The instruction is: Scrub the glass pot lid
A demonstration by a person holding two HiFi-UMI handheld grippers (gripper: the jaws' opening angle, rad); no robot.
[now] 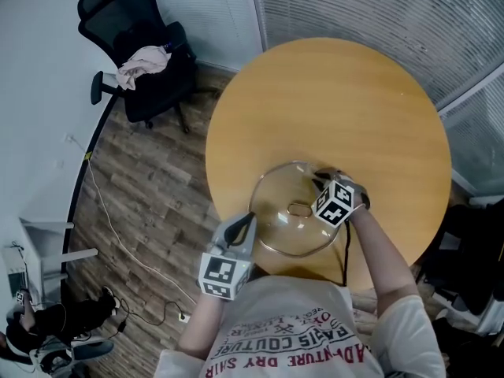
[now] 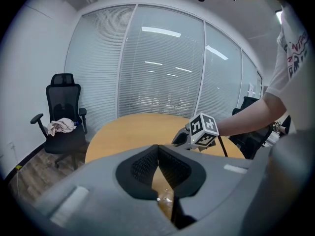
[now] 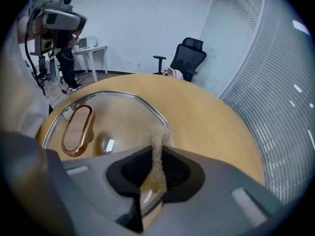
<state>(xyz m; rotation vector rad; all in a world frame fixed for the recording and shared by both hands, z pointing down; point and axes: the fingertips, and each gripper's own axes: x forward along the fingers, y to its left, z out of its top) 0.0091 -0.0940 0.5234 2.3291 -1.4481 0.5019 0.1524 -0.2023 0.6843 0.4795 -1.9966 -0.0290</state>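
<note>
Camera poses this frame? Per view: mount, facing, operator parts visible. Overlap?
Head view: on the person's head, steeply down at table and lid; shirt, forearms, left tool, right tool show.
Left gripper view: on left tool, faces across table to blinds; jaws pinch lid rim; right arm shows.
Right gripper view: on right tool, faces over lid toward chair; jaws hold scrub pad; torso at left.
Shared: table, chair in all three.

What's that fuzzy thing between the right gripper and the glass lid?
A thin beige scrub pad, pinched in the right gripper, its tip at the glass lid's rim. The right gripper view shows it.
</note>
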